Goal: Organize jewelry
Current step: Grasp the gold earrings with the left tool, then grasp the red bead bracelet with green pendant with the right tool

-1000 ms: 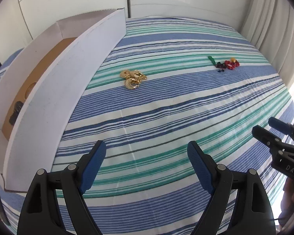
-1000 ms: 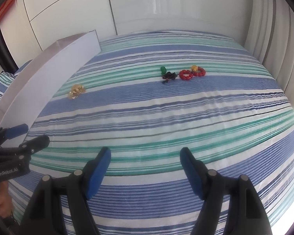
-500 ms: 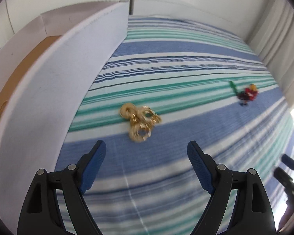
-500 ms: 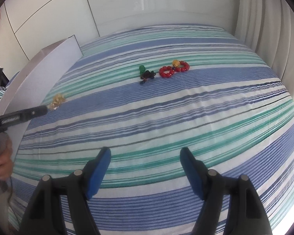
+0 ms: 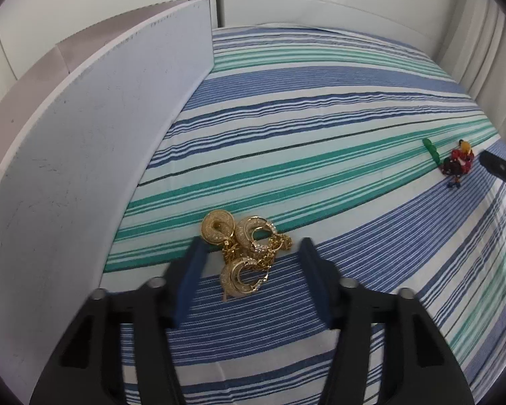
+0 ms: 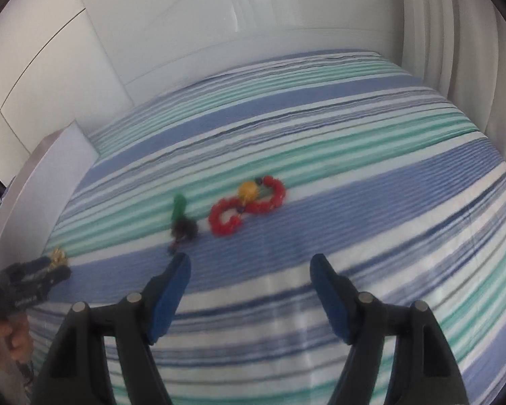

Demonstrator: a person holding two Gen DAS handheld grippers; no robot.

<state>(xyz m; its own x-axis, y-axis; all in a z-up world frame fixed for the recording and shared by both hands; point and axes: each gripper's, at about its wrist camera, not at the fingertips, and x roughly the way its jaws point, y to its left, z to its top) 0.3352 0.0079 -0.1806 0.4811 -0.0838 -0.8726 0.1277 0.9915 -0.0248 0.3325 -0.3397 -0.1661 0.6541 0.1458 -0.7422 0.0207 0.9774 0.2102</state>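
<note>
A tangle of gold earrings and chain (image 5: 244, 253) lies on the striped bedspread beside the white box (image 5: 84, 155). My left gripper (image 5: 253, 253) is open, its blue-padded fingers either side of the gold pile, low over it. A red bead bracelet with a yellow bead (image 6: 246, 206), a green piece (image 6: 178, 206) and a dark beaded piece (image 6: 184, 229) lie mid-bed. My right gripper (image 6: 249, 270) is open and empty, just short of them. The bead pile also shows in the left wrist view (image 5: 458, 162).
The tall white wall of the box (image 6: 40, 185) stands along the bed's left side. White wardrobe panels (image 6: 151, 33) stand behind the bed, and curtains (image 6: 455, 33) hang at the right. The left gripper shows at the right wrist view's left edge (image 6: 37, 280).
Both grippers have moved forward. The left one has closed in on the gold pile and now straddles it. The right one has come close to the red beads.
</note>
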